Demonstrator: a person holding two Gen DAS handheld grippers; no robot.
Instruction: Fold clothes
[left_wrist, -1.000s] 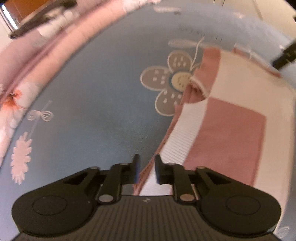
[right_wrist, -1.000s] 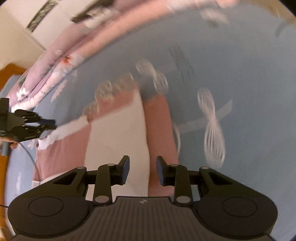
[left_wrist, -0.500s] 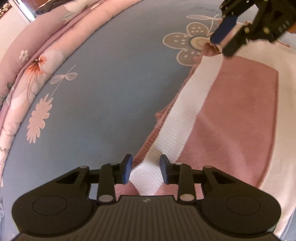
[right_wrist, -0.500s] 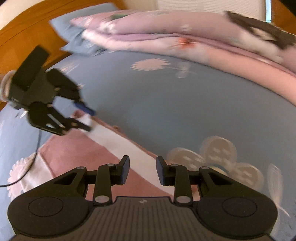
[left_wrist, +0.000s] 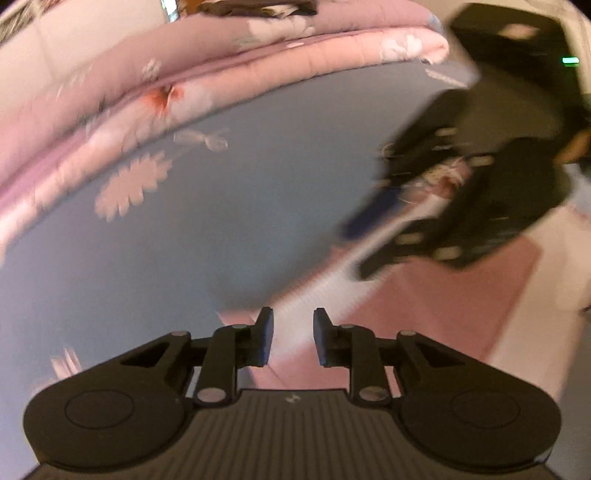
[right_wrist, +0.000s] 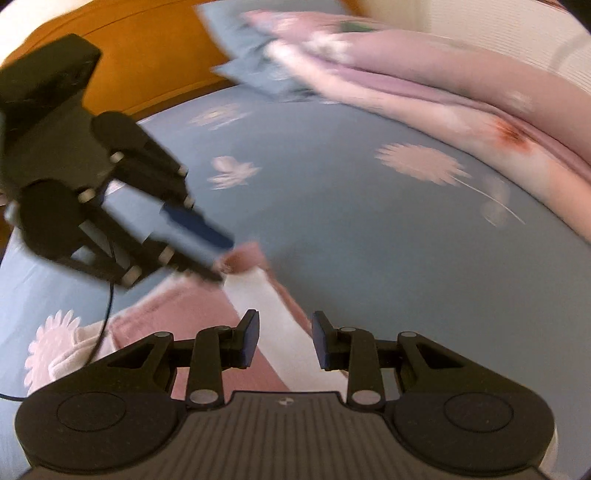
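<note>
The bed (right_wrist: 369, 258), covered in a blue sheet printed with pale flowers, fills both views and serves as the landmark. Along the bed's far edge lies a folded pink quilt (left_wrist: 184, 85) with a red-centred flower print. In the right wrist view a blue pillow (right_wrist: 251, 62) rests against the quilt at the bed's head, with an orange-brown headboard (right_wrist: 155, 55) behind it.

On the sheet, toward the near side of the bed, lies the garment (left_wrist: 461, 288), a knitted piece in pink and white blocks with a ribbed white band along its edge; it looks mostly flat.

The right tool (right_wrist: 284, 339) hangs over that white band, its jaws spread with the cloth showing beneath the gap; the pads do not appear to press on it. In the left wrist view it is a dark blur (left_wrist: 373, 240) over the garment's far edge.

The left tool (left_wrist: 293, 338) has just been closing its jaws, yet they stand apart, with the ribbed band and a pink corner visible below and between them, not pinched. From the right wrist view its tips (right_wrist: 218, 254) sit at the garment's pink corner; whether they touch it I cannot tell, given the blur.
</note>
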